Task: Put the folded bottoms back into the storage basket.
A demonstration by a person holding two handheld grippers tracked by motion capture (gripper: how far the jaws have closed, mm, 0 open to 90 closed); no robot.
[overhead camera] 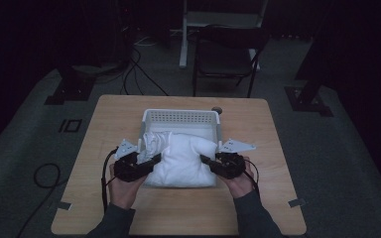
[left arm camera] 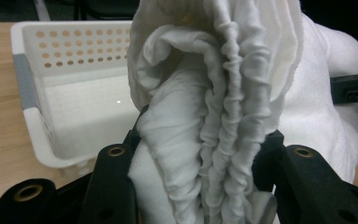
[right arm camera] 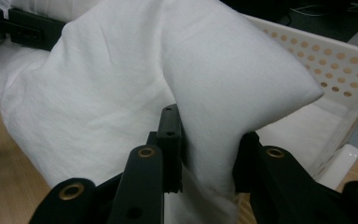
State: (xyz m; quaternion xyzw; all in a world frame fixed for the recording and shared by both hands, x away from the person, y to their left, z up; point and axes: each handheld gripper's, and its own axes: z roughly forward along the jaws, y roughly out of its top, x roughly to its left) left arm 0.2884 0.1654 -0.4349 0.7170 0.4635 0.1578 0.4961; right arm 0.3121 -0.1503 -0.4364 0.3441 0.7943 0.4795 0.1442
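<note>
A white pillow in its case (overhead camera: pixel 182 158) lies across the wooden table (overhead camera: pixel 273 148), its far end reaching over the front rim of a white perforated basket (overhead camera: pixel 181 117). My left gripper (overhead camera: pixel 151 159) is shut on the bunched, gathered end of the pillow (left arm camera: pixel 214 116), with my left gripper's jaws (left arm camera: pixel 200 154) pressing the folds from both sides. At the other end, my right gripper (overhead camera: pixel 206 159) is shut on the pillow, and my right gripper's jaws (right arm camera: pixel 209 158) pinch a fold just below its puffed corner (right arm camera: pixel 242 79). The basket (left arm camera: pixel 32 70) (right arm camera: pixel 340 60) stands right behind the pillow.
A small round object (overhead camera: pixel 217 109) sits on the table by the basket's far right corner. Behind the table, on the dark floor, stand a folding chair (overhead camera: pixel 225 54) and a white stand (overhead camera: pixel 183 34), with cables (overhead camera: pixel 134 74) trailing to the left.
</note>
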